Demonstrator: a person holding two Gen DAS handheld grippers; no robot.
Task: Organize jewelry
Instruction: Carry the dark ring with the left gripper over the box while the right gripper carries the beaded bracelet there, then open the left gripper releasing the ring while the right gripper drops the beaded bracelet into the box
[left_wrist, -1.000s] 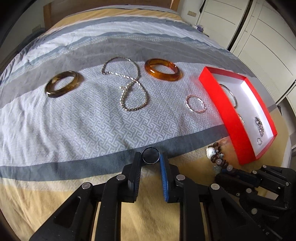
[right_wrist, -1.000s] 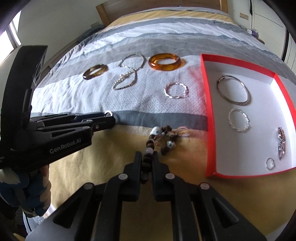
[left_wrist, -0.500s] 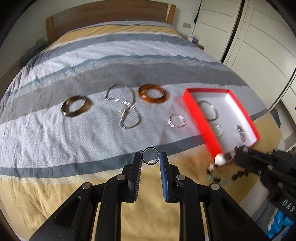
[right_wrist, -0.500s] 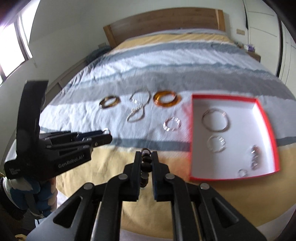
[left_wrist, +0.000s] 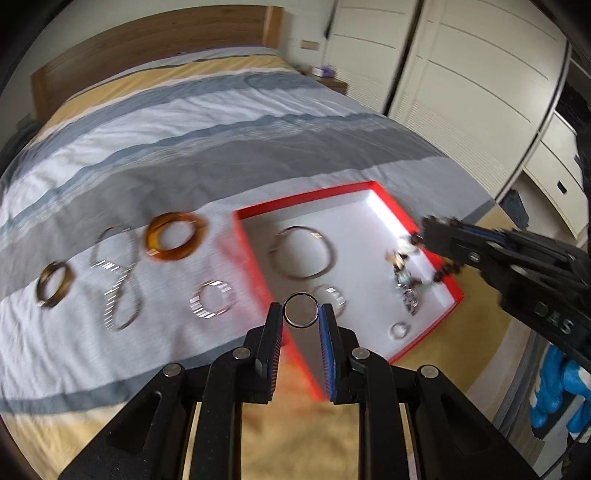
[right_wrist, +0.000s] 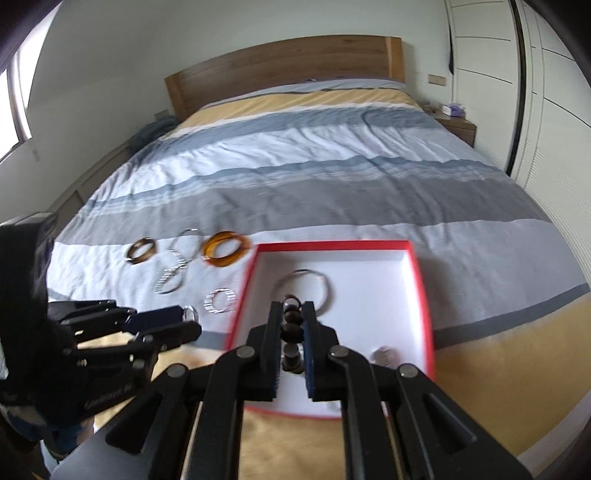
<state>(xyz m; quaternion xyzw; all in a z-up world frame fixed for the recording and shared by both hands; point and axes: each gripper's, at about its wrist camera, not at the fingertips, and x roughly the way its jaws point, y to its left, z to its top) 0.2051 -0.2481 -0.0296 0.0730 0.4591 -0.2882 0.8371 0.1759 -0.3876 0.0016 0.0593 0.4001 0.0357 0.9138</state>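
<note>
My left gripper (left_wrist: 301, 320) is shut on a small dark ring (left_wrist: 301, 309) and holds it in the air above the near left edge of the red box (left_wrist: 258, 262). My right gripper (right_wrist: 292, 314) is shut on a brown beaded bracelet (right_wrist: 290, 325), which hangs over the box's white inside (right_wrist: 369, 295); in the left wrist view the beads (left_wrist: 404, 266) dangle from it over the box's right part. In the box lie a large silver bangle (left_wrist: 301, 254), a smaller sparkly bangle (left_wrist: 332, 299), a small ring (left_wrist: 400, 329) and a dark trinket.
On the striped bedspread left of the box lie an amber bangle (left_wrist: 173, 240), a silver chain necklace (left_wrist: 116, 280), a brown bangle (left_wrist: 53, 291) and a sparkly bangle (left_wrist: 212, 302). White wardrobe doors (left_wrist: 480, 92) stand to the right, and a wooden headboard (right_wrist: 280, 74) at the far end.
Both grippers have risen and swung right, from over the bedspread's front stripe to over the red box. The beaded bracelet was lifted off the bed and now hangs over the box.
</note>
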